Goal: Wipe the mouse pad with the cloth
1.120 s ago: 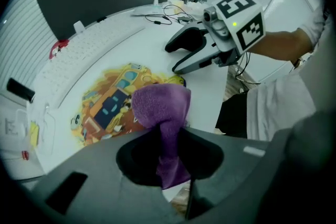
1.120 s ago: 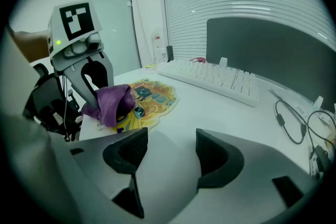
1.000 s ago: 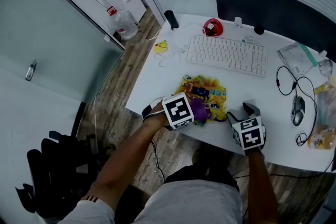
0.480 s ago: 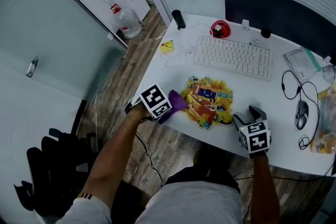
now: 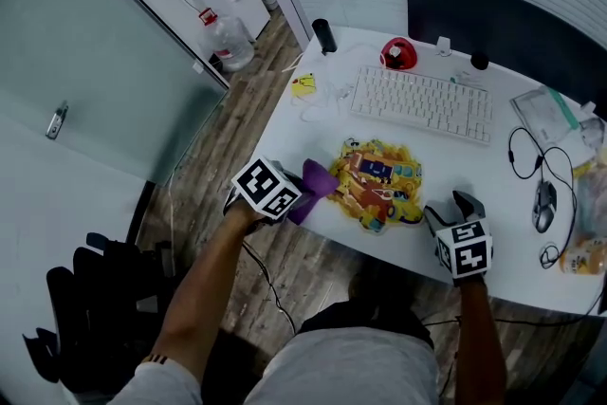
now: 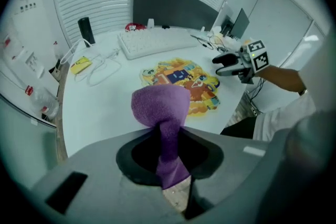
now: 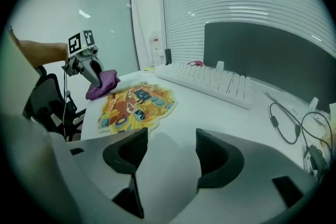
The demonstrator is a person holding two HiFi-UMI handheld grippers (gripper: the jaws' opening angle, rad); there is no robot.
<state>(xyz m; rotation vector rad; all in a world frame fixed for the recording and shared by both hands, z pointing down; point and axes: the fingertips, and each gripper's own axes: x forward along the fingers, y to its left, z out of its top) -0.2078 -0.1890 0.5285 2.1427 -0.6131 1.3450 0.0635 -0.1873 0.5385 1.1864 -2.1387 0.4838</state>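
The mouse pad (image 5: 379, 180) is a bright yellow cartoon print lying flat near the white desk's front edge, below the keyboard. My left gripper (image 5: 296, 192) is shut on a purple cloth (image 5: 316, 180), held at the pad's left edge by the desk's front-left corner. In the left gripper view the cloth (image 6: 160, 107) bunches out between the jaws, with the mouse pad (image 6: 181, 78) beyond it. My right gripper (image 5: 462, 204) stands open and empty just right of the pad. In the right gripper view the mouse pad (image 7: 134, 105) and the cloth (image 7: 102, 83) lie to the left.
A white keyboard (image 5: 422, 104) lies behind the pad. At the right are a mouse (image 5: 543, 194) with looped cable and a plastic bag (image 5: 545, 114). A red object (image 5: 398, 52), a black cylinder (image 5: 324, 35) and a yellow item (image 5: 303, 85) sit at the back left.
My left gripper has drawn the purple cloth leftward off the pad's front-left part to the desk's corner. The right gripper has stayed nearly in place.
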